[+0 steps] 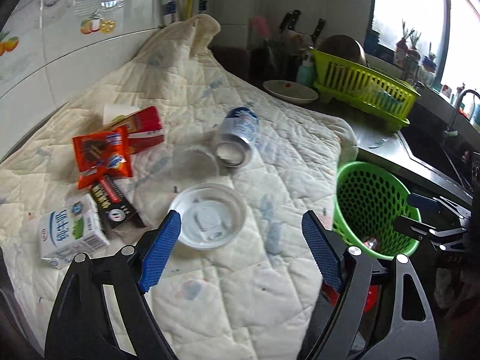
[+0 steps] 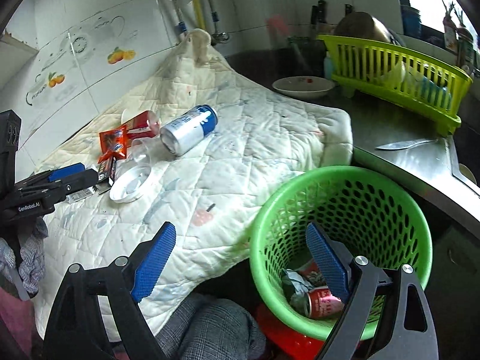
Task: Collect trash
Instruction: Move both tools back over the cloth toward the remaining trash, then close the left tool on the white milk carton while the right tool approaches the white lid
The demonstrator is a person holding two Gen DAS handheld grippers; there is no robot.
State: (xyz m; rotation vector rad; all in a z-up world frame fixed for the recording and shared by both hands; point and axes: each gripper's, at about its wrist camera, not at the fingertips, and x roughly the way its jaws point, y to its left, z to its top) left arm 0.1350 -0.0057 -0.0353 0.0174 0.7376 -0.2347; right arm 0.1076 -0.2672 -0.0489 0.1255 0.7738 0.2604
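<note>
Trash lies on a white quilted cloth (image 1: pixel 240 285): a white plastic lid (image 1: pixel 210 216), a blue-and-silver can (image 1: pixel 238 138) on its side, a clear cup (image 1: pixel 199 157), an orange wrapper (image 1: pixel 102 154), a red carton (image 1: pixel 144 129), a black box (image 1: pixel 115 207) and a white milk carton (image 1: pixel 70 235). My left gripper (image 1: pixel 241 220) is open, its left finger close beside the lid. My right gripper (image 2: pixel 240 234) is open and empty over the rim of the green mesh bin (image 2: pixel 375 198), which holds a red can (image 2: pixel 321 301) and crumpled wrappers.
A yellow-green dish rack (image 2: pixel 399 81) and a white plate (image 2: pixel 303 87) stand at the back on the steel counter. A knife (image 2: pixel 402 144) lies near the sink edge. The bin (image 1: pixel 372 207) stands off the cloth's right edge, below the counter.
</note>
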